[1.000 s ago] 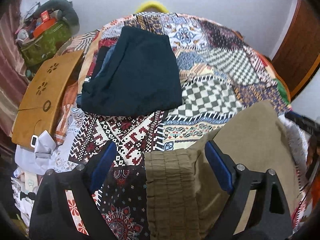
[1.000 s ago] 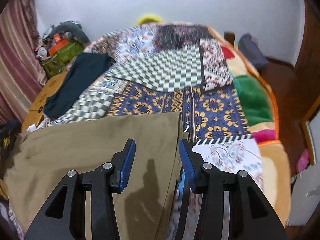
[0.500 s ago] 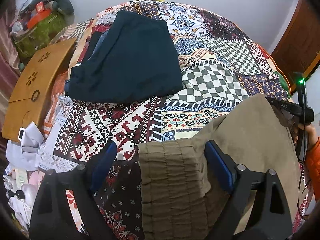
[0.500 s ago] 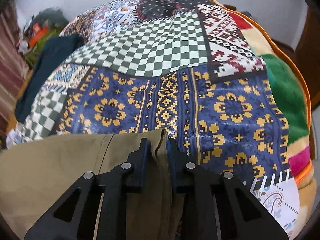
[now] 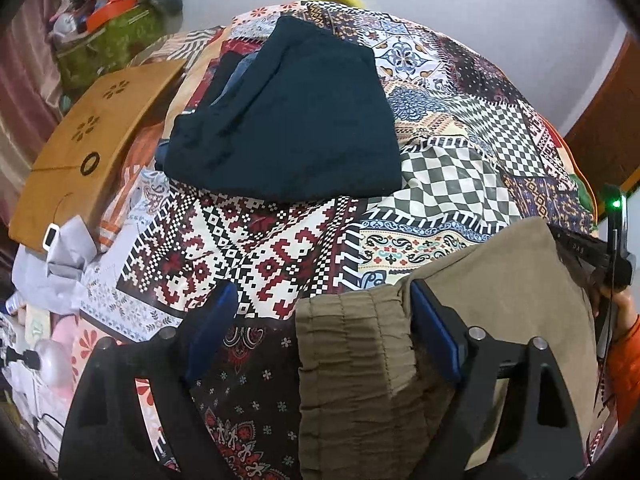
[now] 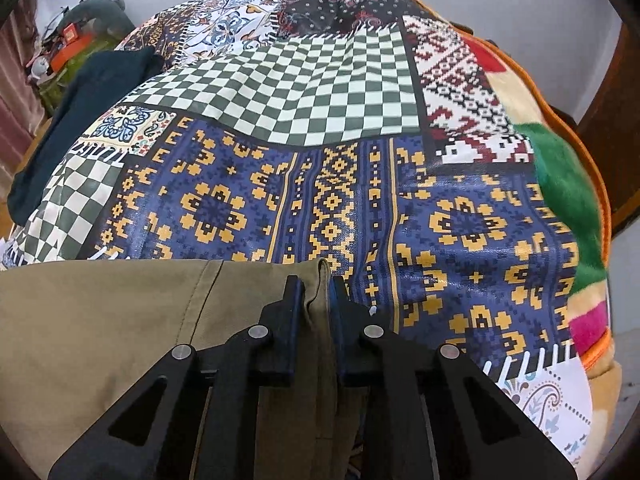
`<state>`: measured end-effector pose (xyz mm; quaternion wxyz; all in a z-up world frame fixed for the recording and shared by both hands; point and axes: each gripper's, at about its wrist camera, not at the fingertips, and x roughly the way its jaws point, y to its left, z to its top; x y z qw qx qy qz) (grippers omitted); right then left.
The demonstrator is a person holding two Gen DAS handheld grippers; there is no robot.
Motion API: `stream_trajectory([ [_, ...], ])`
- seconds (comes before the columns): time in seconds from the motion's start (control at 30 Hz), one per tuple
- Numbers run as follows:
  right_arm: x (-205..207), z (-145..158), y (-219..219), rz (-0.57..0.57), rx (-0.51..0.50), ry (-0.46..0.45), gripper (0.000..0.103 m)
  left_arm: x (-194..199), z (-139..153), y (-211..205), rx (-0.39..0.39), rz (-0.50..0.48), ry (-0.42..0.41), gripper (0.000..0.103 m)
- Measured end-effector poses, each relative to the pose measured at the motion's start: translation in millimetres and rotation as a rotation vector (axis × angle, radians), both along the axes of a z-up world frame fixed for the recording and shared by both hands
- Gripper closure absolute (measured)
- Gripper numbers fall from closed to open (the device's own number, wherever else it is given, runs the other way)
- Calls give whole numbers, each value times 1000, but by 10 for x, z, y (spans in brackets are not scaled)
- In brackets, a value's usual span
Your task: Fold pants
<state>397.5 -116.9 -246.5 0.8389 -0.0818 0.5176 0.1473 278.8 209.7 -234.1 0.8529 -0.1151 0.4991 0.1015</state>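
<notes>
On the bed's patchwork quilt of checks and folk motifs [image 5: 280, 240], a pair of olive-khaki cotton pants [image 5: 500, 280] lies along the near edge, its gathered elastic waistband toward the left gripper and its hem end toward the right gripper.

The left gripper [image 5: 320, 320] hovers over the waistband with its blue-padded fingers [image 5: 434, 332] spread wide. The ruched band sits between them, nearer the right-hand pad, and neither pad presses on it; the other finger stands over bare quilt.

The right gripper [image 6: 316, 296] has just been closing, and its jaws now stand nearly together on a raised ridge of the pants' hem corner, cloth pinched between the pads. From the left wrist view, this gripper's black body with a green light, and the hand in an orange sleeve [image 5: 624, 344] that carries it, show at the far right end of the pants.

Beyond the pants, a broad stretch of quilt lies free as far as a folded dark teal garment [image 5: 288, 112] resting well apart toward the wall. A wooden lap tray with flower cut-outs [image 5: 92, 140] leans beside the bed's left edge, with clutter near it. To the right, the quilt ends at an orange-trimmed blanket border [image 6: 600, 208].
</notes>
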Motion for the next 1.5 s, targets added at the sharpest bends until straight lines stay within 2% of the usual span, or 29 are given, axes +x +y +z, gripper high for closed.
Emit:
stream_trajectory([
  [0.1, -90, 184, -3, -22, -49, -51, 89, -25, 92, -25, 14, -12, -5, 16],
  [0.27, -273, 687, -20, 22, -31, -113, 88, -109, 332, -106, 47, -46, -44, 16],
  [0.37, -450, 1025, -4, 66, 31, -153, 88, -182, 558, -174, 80, -67, -94, 16],
  [0.47, -685, 1362, 84, 119, 140, -178, 87, -240, 760, -256, 109, -94, -135, 16],
  [0.57, -930, 1533, 308, 186, 223, -195, 76, -293, 918, -337, 129, -107, -167, 16],
  [0.63, -1073, 1564, 484, 238, 248, -209, 65, -293, 964, -382, 123, -121, -168, 16],
  [0.77, -1295, 1504, 768, 326, 281, -179, 58, -271, 940, -458, 117, -143, -141, 16],
  [0.93, -1399, 1178, 1087, 405, 312, -79, 35, -250, 731, -517, 64, -192, -61, 14],
  [1.17, -1452, 596, 1253, 441, 255, 110, 35, -249, 271, -638, 65, -240, 61, 14],
  [1.27, -1541, 530, 1138, 436, 242, 91, 30, -323, 109, -699, 84, -258, 84, 11],
  [1.37, -1621, 591, 1053, 427, 227, 56, 24, -401, 126, -722, 109, -252, 56, 9],
  [1.5, -1704, 661, 961, 431, 202, 37, 21, -409, 156, -738, 113, -245, 66, 9],
])
